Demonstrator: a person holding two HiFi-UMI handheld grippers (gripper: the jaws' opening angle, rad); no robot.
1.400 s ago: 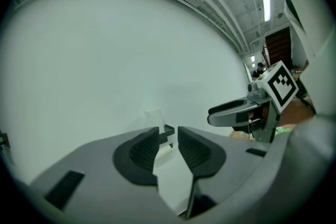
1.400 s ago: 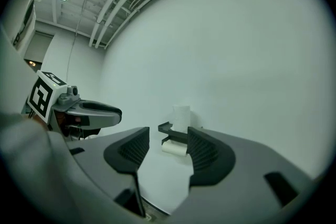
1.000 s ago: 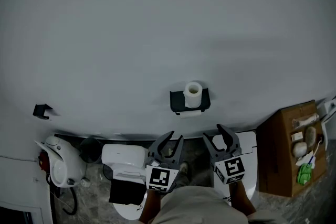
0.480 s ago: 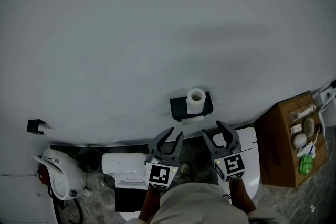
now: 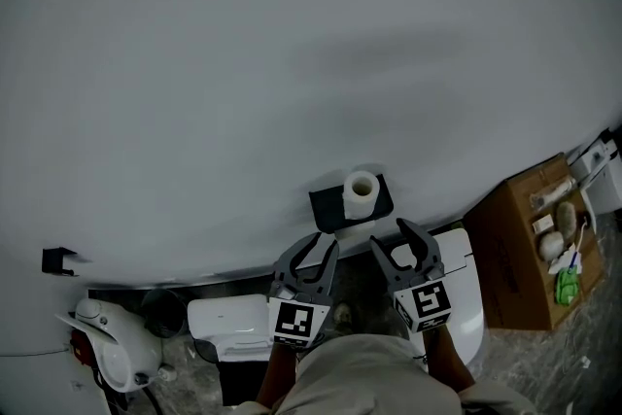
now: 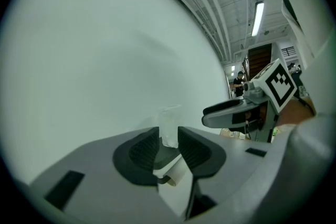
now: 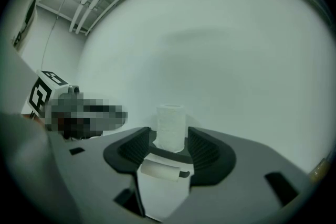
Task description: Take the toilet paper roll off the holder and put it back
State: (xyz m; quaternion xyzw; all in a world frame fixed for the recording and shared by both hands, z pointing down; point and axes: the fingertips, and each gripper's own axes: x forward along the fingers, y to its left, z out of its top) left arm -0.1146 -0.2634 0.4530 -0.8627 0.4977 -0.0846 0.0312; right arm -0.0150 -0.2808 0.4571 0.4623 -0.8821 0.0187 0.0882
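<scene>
A white toilet paper roll stands upright on top of a black wall holder. Both grippers hang just below it, apart from it. My left gripper is open and empty, below and left of the holder. The right gripper is also open and empty, below and right. In the left gripper view the roll shows far off between the open jaws of that gripper. The right gripper view frames the roll between the open jaws of its gripper. A second roll with a hanging sheet sits under the holder's shelf.
A plain pale wall fills most of the view. Below stand a white toilet, a white fixture and a brown cardboard box with small items. A white jug-like object sits at lower left, a black hook on the wall.
The head view has shifted, so the holder and roll sit a little higher and closer. Both grippers have edged up toward the holder and stay open.
</scene>
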